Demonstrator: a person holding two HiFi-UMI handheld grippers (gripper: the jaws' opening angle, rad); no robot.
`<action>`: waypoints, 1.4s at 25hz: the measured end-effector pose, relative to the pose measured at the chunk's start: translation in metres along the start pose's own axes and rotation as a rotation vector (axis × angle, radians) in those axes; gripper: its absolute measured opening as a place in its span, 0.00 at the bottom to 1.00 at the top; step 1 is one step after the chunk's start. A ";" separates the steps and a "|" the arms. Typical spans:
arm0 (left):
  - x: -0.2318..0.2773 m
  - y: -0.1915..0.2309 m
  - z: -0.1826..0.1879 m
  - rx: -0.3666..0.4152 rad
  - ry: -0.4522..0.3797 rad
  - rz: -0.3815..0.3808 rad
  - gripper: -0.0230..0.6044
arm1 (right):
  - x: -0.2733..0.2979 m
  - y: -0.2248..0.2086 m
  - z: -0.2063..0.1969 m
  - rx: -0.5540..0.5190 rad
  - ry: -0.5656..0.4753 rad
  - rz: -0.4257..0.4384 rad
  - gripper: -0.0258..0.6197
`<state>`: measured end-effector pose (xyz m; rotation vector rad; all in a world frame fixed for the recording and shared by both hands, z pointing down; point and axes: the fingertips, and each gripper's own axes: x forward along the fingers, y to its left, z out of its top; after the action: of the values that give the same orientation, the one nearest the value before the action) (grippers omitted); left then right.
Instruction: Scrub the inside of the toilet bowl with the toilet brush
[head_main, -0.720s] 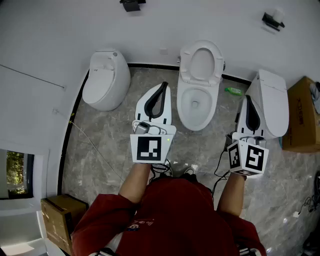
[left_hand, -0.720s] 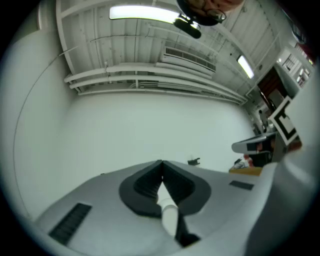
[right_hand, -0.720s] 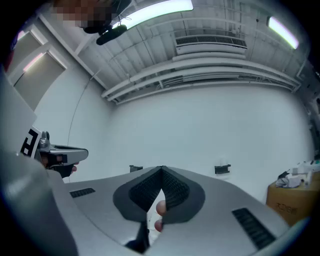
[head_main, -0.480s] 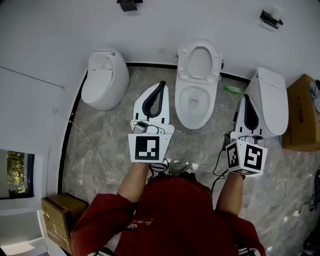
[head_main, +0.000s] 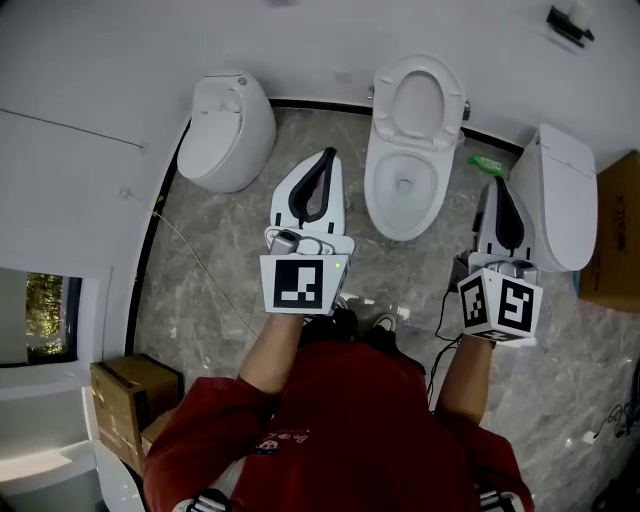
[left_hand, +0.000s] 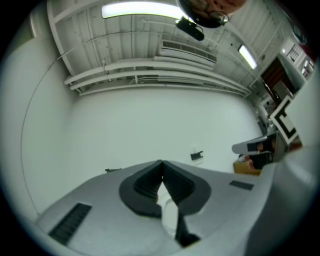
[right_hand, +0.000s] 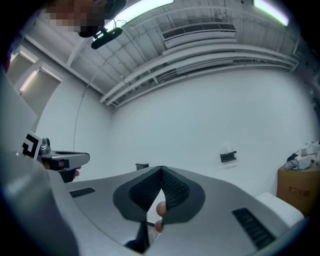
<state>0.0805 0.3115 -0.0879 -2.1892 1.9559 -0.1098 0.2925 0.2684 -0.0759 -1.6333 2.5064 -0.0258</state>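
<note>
Head view. Open white ceramic toilet bowl (head_main: 378, 200) with raised lid, at the far edge of the grey marbled floor (head_main: 390, 275), against the wall, between a closed white egg-shaped toilet (head_main: 228, 130) on its left and a closed white toilet (head_main: 562, 195) on its right. White left gripper (head_main: 327, 158) with black jaws, hovering just left of the open bowl, clenched on nothing. Right gripper (head_main: 500, 188) of the same kind, close in front of the right closed toilet, also clenched and empty. No toilet brush to be found here. Only a small green object (head_main: 487, 163) on the floor between the open bowl and the right toilet, too small to identify. Thin cable (head_main: 200, 265) across the left part of the floor.

Left gripper view. Jaws pressed together, nothing between them, only white wall ahead.

Right gripper view. Jaws together as well, white wall ahead, brown cardboard box (right_hand: 296, 189) at the right.

Possible trouble, as a judgement:
- No scrubbing possible before locating the brush.
- Reaching for a handle with clenched jaws, so pushing it away or knocking it over.
- Bumping the right gripper against the near closed toilet.
- Catching a foot in the cable while stepping.
</note>
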 end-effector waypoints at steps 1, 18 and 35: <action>-0.001 0.005 -0.004 -0.001 0.010 0.009 0.04 | 0.004 0.005 -0.004 0.003 0.010 0.012 0.04; 0.084 0.212 -0.108 -0.072 0.053 0.133 0.04 | 0.221 0.171 -0.088 -0.051 0.143 0.231 0.04; 0.194 0.305 -0.352 -0.201 0.260 0.096 0.04 | 0.382 0.241 -0.355 -0.043 0.516 0.247 0.04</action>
<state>-0.2602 0.0527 0.1794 -2.2975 2.3001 -0.2014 -0.1250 -0.0052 0.2080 -1.4634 3.0906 -0.4185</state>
